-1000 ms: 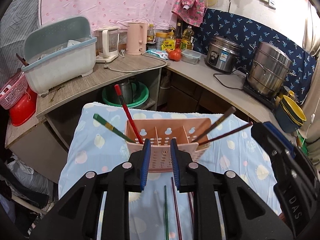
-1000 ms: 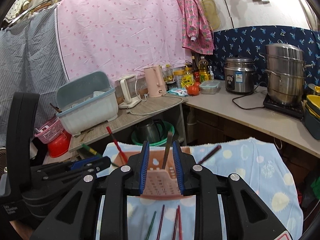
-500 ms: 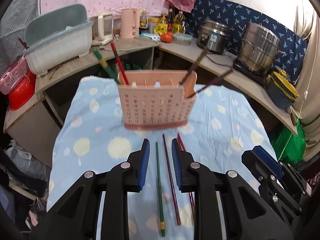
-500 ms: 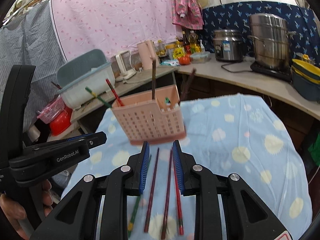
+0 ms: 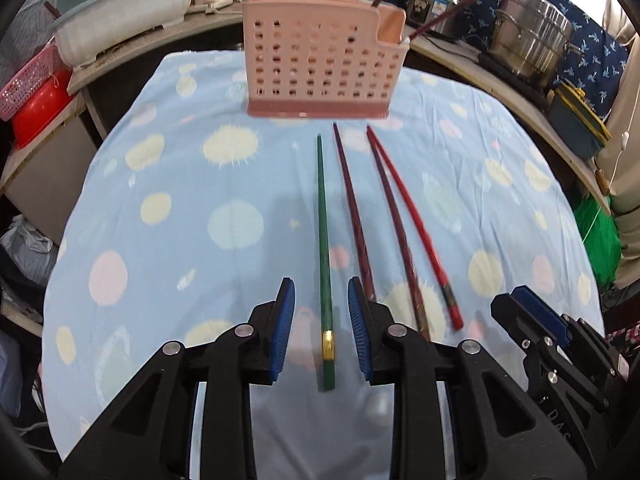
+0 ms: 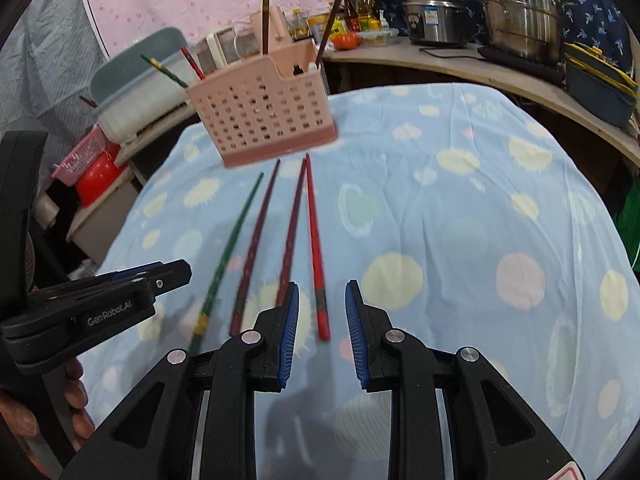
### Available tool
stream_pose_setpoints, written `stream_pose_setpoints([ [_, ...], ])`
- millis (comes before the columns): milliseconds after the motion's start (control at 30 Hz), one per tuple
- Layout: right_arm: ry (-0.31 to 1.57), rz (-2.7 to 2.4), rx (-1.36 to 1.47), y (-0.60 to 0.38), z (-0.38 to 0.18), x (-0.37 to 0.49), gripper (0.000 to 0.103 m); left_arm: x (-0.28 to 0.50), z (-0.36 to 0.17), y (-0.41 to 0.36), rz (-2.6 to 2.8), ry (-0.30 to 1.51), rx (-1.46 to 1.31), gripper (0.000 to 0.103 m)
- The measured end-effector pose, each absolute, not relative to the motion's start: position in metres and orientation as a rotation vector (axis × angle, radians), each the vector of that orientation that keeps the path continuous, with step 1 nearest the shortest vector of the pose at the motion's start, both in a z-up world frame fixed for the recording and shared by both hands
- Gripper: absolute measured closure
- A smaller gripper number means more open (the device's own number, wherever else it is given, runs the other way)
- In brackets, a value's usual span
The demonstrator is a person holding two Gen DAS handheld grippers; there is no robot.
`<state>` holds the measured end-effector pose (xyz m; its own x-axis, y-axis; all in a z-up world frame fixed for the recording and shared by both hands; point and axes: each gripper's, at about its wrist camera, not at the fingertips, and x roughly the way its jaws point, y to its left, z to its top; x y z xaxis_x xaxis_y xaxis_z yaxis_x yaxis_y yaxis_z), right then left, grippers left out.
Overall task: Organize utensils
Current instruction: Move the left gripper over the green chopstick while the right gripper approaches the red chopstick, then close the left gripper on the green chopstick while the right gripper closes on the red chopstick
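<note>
A pink perforated utensil holder point(image 5: 320, 64) stands at the far side of the blue spotted cloth point(image 5: 180, 208), with several chopsticks standing in it; it also shows in the right wrist view point(image 6: 260, 116). Several chopsticks lie side by side in front of it: a green one point(image 5: 324, 240), two dark maroon ones point(image 5: 354, 208) and a red one point(image 5: 416, 228). My left gripper point(image 5: 321, 328) is open, its jaws on either side of the green chopstick's near end. My right gripper point(image 6: 319, 320) is open, with the red chopstick's point(image 6: 316, 248) near end between its jaws.
A counter curves behind the table with a pale dish tub point(image 5: 120, 4), bottles, a rice cooker point(image 5: 440, 8) and a steel steamer pot point(image 5: 532, 36). A pink basket and red bowl point(image 5: 36, 96) sit at the left. The cloth's right side point(image 6: 500, 240) is bare.
Both grippers have pulled back and dropped low toward the near ends of the lying chopsticks. The holder now looks farther away. Both stay open.
</note>
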<state>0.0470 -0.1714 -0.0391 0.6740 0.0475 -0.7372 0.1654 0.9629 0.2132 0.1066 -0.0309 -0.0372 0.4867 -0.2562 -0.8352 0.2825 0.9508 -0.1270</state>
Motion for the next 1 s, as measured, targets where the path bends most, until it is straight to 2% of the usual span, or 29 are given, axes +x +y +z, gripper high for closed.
stream_pose_setpoints([
  [267, 0.867, -0.074, 0.253, -0.172, -0.059, 0.051, 0.079, 0.094, -0.073, -0.028, -0.312, 1.066, 0.041, 0.077],
  [1000, 0.912, -0.069, 0.198, -0.157, -0.076, 0.077, 0.081, 0.092, -0.076, -0.035, -0.32, 1.007, 0.102, 0.077],
])
